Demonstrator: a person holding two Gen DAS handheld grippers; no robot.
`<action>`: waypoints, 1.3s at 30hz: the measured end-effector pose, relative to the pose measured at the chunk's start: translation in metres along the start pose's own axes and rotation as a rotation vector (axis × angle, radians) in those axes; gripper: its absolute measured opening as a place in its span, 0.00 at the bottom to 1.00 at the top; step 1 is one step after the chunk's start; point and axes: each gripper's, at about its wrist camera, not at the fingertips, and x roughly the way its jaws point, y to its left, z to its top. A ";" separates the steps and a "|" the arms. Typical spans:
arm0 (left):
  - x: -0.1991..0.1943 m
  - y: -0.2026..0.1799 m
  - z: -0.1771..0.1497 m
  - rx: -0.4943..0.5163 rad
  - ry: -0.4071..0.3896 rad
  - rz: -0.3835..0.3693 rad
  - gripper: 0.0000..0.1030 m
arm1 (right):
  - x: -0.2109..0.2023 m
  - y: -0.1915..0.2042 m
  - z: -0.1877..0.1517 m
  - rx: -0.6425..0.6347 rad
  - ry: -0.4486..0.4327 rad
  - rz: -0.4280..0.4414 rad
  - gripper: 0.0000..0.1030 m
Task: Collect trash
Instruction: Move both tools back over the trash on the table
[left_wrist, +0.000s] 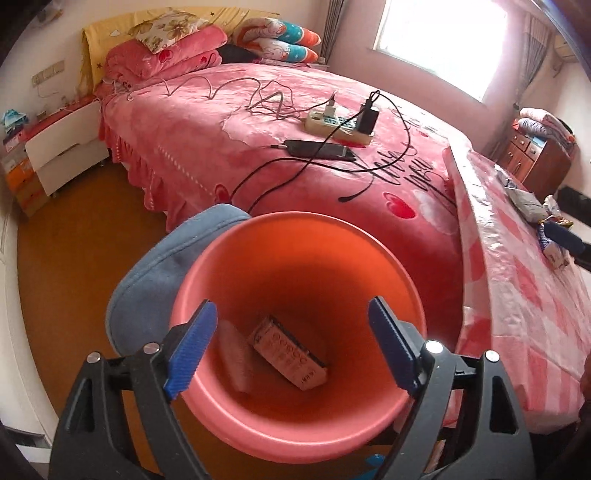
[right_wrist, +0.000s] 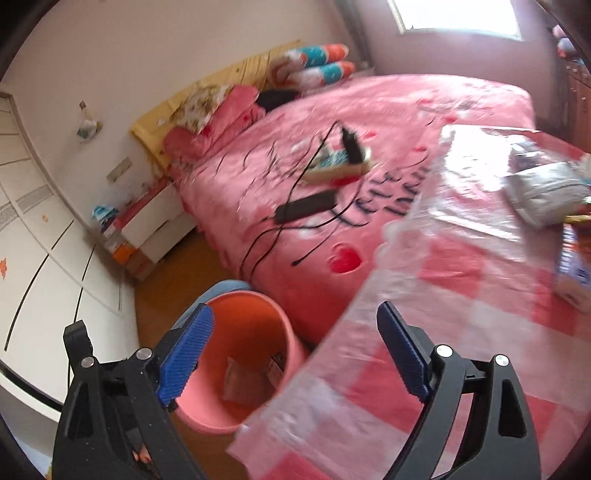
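- Pink bin (left_wrist: 295, 258) stands on the floor between bed (left_wrist: 258, 155) and table (left_wrist: 517, 295), a carton (left_wrist: 290, 354) lying inside.
- Left tongs (left_wrist: 291, 347) gape wide above the bin, empty.
- Right tongs (right_wrist: 295, 354) (view blurred) spread wide, gripping nothing, over the table edge.

Pink bed (left_wrist: 258, 122) with heart print and black script. Power strip (left_wrist: 338, 123) on it, white and black chargers plugged in, dark phone (left_wrist: 319, 149) just beside, cables trailing. Folded pink blankets (left_wrist: 162, 55) and floral pillow (left_wrist: 166, 29) at headboard. White nightstand (left_wrist: 62, 147) left. Blue cushion (left_wrist: 155, 273) on wood floor. White wardrobe (right_wrist: 40, 236).
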 end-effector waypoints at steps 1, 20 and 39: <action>-0.001 -0.003 -0.001 -0.003 0.003 -0.008 0.82 | -0.005 -0.004 -0.003 0.001 -0.016 -0.004 0.88; -0.039 -0.080 -0.021 0.095 0.013 -0.072 0.82 | -0.094 -0.058 -0.053 -0.031 -0.217 -0.025 0.95; -0.030 -0.224 0.056 0.316 0.019 -0.172 0.82 | -0.152 -0.157 -0.060 0.116 -0.241 -0.185 0.95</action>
